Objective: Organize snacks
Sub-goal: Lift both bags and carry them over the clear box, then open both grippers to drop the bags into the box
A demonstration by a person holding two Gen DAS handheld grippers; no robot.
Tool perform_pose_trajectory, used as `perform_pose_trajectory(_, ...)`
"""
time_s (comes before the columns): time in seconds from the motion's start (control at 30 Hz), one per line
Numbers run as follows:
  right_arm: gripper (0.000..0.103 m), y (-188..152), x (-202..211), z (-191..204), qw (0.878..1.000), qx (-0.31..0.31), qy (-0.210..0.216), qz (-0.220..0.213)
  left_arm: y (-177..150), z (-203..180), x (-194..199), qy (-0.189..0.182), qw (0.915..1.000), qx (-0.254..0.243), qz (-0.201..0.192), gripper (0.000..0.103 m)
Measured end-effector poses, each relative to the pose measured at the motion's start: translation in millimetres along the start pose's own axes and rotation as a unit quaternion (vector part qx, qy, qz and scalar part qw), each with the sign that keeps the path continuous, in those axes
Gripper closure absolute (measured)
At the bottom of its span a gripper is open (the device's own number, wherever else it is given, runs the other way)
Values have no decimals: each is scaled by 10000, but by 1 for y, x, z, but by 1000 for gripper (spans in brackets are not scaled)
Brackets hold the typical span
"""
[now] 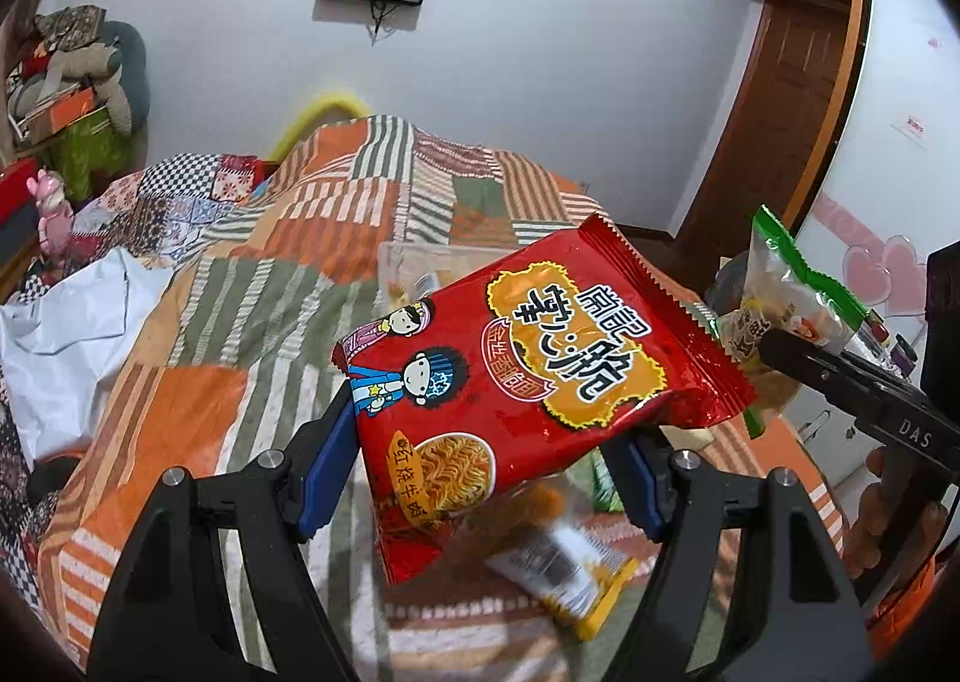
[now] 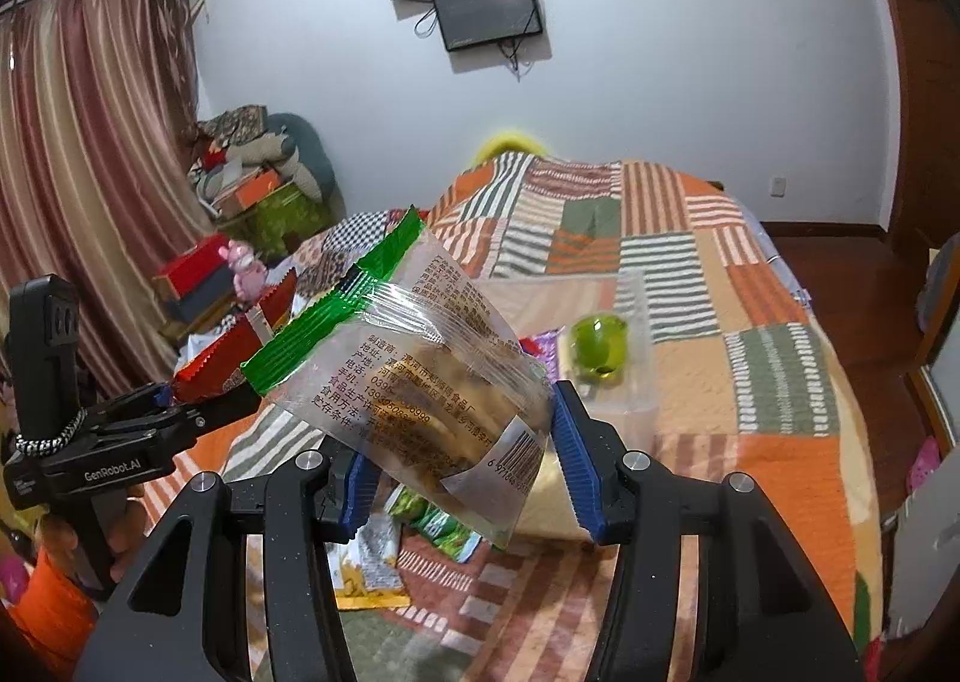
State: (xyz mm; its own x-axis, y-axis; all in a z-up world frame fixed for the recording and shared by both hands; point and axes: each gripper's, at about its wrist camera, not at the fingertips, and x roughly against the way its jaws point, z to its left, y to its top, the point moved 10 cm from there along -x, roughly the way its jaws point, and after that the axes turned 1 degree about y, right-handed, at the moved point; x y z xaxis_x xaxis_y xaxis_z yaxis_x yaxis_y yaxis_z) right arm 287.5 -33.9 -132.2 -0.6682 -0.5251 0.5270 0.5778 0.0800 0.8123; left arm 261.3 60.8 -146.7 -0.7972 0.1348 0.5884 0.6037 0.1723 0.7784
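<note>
My left gripper (image 1: pixel 480 460) is shut on a red noodle snack packet (image 1: pixel 528 376) and holds it above the bed. My right gripper (image 2: pixel 462 454) is shut on a clear snack bag with green ends (image 2: pixel 414 370), also lifted. That bag (image 1: pixel 786 304) and the right gripper show at the right of the left wrist view. The left gripper with the red packet (image 2: pixel 222 358) shows at the left of the right wrist view. A clear plastic box (image 2: pixel 606 358) holding a green item (image 2: pixel 599 349) stands on the bed beyond the right gripper.
A patchwork quilt (image 1: pixel 252 286) covers the bed. More snack packets lie on it below the grippers: a yellow one (image 1: pixel 570 580) and green ones (image 2: pixel 441 523). A white cloth (image 1: pixel 66 334) lies at the left. Piled clutter (image 2: pixel 258 184) stands by the curtain.
</note>
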Motion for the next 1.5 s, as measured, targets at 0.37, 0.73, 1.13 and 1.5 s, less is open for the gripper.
perform_pose_trajectory(0.37, 54, 20, 6, -23, 9991, -185, -168, -356, 29, -28, -29, -121, 9997, -213, -28, 29)
perform_pose_trajectory(0.73, 54, 27, -18, -43, 9990, -268, -295, -215, 47, -33, -83, -90, 9996, -57, 268, 28)
perform_pose_trajectory(1.13, 54, 19, -60, -46, 9992, -284, -175, 231, 48, -27, -133, 94, 9976, -35, 691, 28)
perform_pose_trajectory(1.5, 52, 12, -80, -46, 9977, -327, -100, 579, 43, -17, -158, 248, 9946, 109, 999, 20)
